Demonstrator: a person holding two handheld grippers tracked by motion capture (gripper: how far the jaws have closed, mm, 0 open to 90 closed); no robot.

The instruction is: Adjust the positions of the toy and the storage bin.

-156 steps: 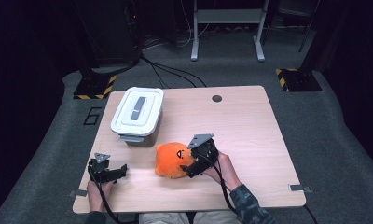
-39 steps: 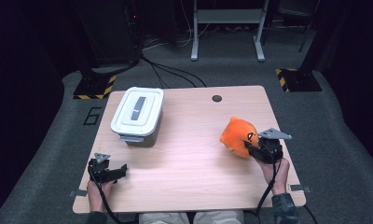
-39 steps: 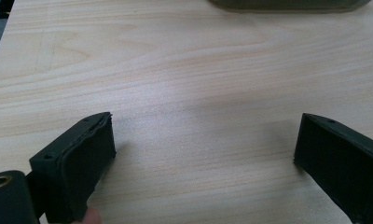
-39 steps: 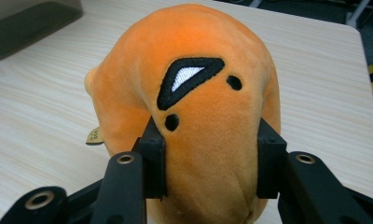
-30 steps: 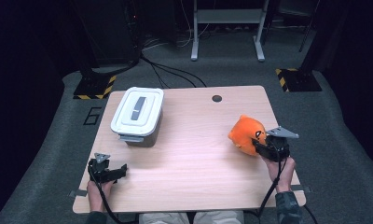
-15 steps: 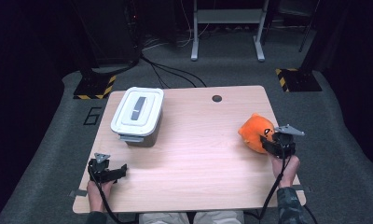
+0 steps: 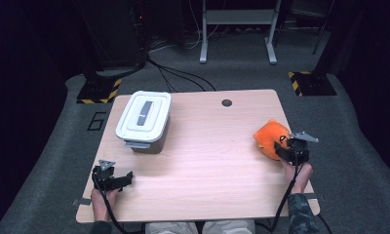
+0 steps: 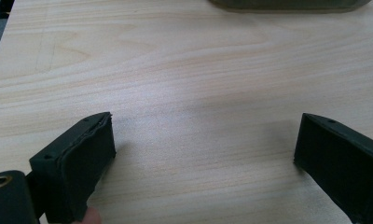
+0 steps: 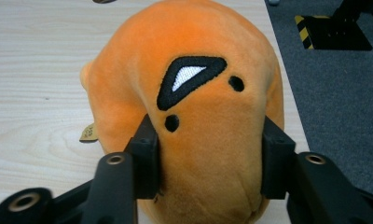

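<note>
An orange plush toy (image 7: 271,137) lies near the table's right edge, its face with a black-and-white stitched patch (image 9: 189,77) turned toward my right gripper (image 7: 286,151). That gripper is shut on the plush toy (image 9: 208,121), both jaws pressing into its sides. My left gripper (image 7: 116,179) rests at the front left of the wooden table (image 7: 207,165). In the left gripper view its jaws stand wide apart over bare wood, with nothing between the fingers (image 8: 82,158).
A white lidded box (image 7: 143,120) with a grey handle stands at the table's back left. A round cable hole (image 7: 226,103) is near the far edge. Grey carpet, cables and a metal stand lie beyond the table.
My right gripper has carried the orange plush from the table's middle to its right edge and a little farther right over the last second. The left gripper has stayed still.
</note>
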